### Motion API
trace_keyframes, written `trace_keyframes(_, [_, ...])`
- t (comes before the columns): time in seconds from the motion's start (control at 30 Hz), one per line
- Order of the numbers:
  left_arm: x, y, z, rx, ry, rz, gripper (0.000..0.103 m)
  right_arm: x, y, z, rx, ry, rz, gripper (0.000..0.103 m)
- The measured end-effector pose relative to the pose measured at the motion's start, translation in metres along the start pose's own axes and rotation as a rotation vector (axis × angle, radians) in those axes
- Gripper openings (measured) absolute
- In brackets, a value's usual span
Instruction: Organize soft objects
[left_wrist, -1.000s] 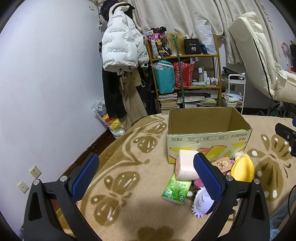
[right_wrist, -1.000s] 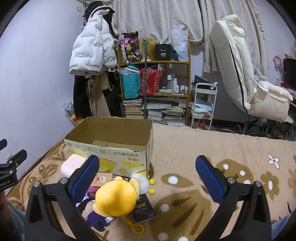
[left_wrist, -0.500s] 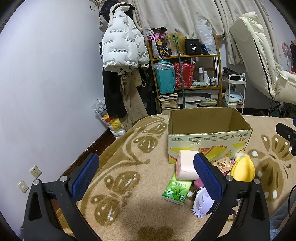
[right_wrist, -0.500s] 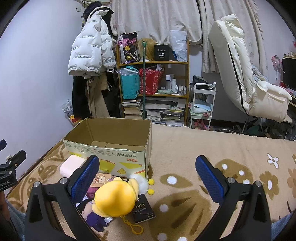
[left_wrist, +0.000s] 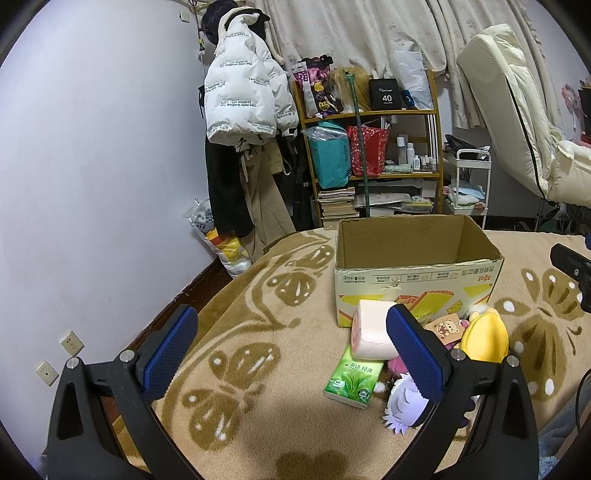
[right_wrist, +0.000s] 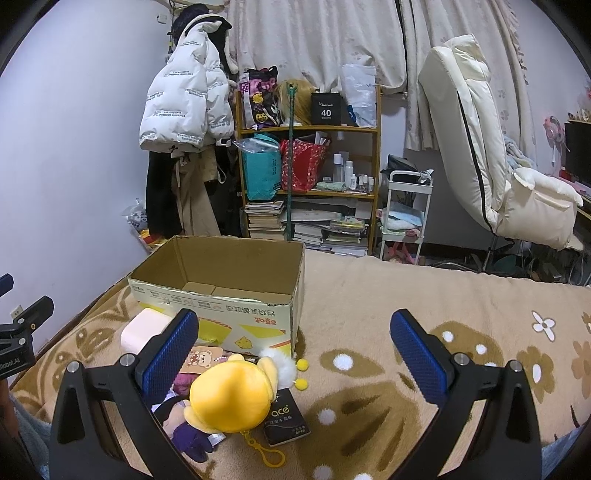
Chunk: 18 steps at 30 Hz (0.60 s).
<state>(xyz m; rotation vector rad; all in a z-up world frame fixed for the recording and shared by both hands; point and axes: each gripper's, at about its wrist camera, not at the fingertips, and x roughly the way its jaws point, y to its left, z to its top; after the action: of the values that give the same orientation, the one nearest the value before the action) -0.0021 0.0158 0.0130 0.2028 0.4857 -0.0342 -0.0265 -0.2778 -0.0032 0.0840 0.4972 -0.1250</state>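
My left gripper (left_wrist: 291, 343) and right gripper (right_wrist: 295, 345) both gape wide, holding nothing. The yellow plush (right_wrist: 231, 397), pink tissue roll (left_wrist: 371, 334) and green tissue pack (left_wrist: 352, 376) lie just near of the open cardboard box (right_wrist: 221, 295).

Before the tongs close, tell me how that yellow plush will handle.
The yellow plush looks rounded and stuffed, so it will likely squash and feel light. Its smooth fabric may slip from a shallow pinch. The yellow clip loop at its base will probably dangle.
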Motion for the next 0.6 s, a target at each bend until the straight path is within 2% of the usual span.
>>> trace_keyframes(0.33, [-0.001,0.0,0.002,0.01,0.01,-0.004,0.101,0.0,0.002,0.001,-0.001,0.006,-0.002,0.103])
trace_keyframes(0.6, [0.011,-0.015,0.007,0.039,0.029,-0.036,0.101,0.002,0.002,0.017,0.016,0.069,0.058,0.103])
